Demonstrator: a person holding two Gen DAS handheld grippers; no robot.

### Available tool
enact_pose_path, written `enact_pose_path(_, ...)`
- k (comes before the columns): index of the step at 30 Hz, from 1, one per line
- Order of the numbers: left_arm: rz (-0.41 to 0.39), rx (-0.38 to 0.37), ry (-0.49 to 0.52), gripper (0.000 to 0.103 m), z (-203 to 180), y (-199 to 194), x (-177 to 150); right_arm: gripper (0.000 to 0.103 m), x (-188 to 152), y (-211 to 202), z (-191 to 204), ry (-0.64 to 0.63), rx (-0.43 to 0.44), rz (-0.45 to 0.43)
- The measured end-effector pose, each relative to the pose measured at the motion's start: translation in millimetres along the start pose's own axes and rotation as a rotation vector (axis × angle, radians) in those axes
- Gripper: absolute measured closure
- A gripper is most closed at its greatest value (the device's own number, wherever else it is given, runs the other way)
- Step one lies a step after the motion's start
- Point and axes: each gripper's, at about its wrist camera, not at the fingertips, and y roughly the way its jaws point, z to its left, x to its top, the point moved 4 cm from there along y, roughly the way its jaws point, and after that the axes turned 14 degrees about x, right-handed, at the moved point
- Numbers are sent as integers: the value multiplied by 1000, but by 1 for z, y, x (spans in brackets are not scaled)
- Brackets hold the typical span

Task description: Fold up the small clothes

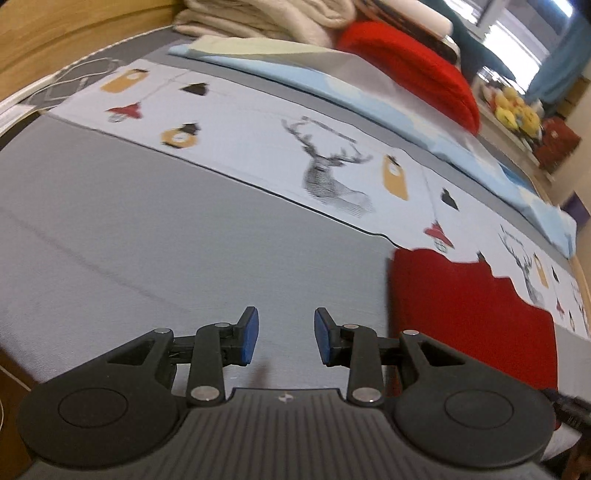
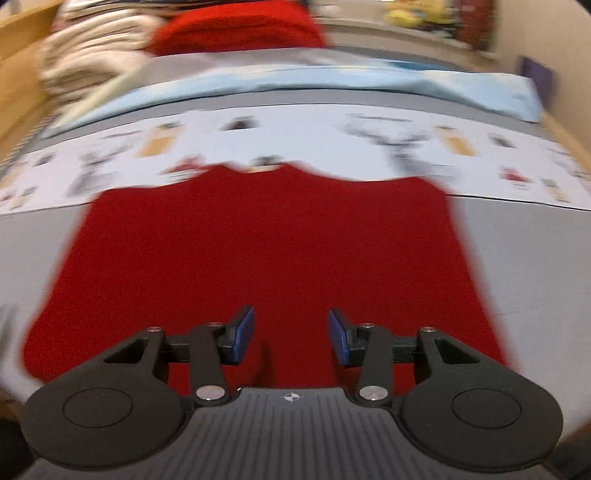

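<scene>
A small red garment (image 2: 266, 251) lies flat on the grey bed sheet (image 1: 129, 229), its far edge reaching onto a white printed cloth. In the right wrist view, which is blurred, my right gripper (image 2: 291, 334) hovers open over the garment's near part with nothing between its blue pads. In the left wrist view the same red garment (image 1: 472, 317) lies at the lower right. My left gripper (image 1: 285, 336) is open above bare grey sheet to the left of the garment, holding nothing.
A white cloth printed with deer and lanterns (image 1: 332, 162) runs across the bed beyond the garment. Behind it lie a light blue folded cloth (image 1: 369, 92), a red cushion (image 1: 417, 66) and a cream blanket pile (image 1: 266, 18). A wooden bed frame (image 1: 55, 40) borders the left.
</scene>
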Motion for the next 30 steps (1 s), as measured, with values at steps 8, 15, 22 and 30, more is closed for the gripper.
enact_pose_path(8, 2, 38, -103, 65, 65, -12, -4, 58, -22, 42, 150, -305, 349, 29)
enact_pose_path(15, 14, 72, -124, 64, 94, -13, -11, 49, -50, 81, 224, -511, 432, 164)
enact_pose_path(22, 17, 78, -134, 63, 106, -12, -10, 59, -73, 101, 238, -727, 304, 187)
enact_pose_path(30, 13, 71, -113, 63, 97, -11, -7, 84, -73, 93, 243, -827, 288, 113)
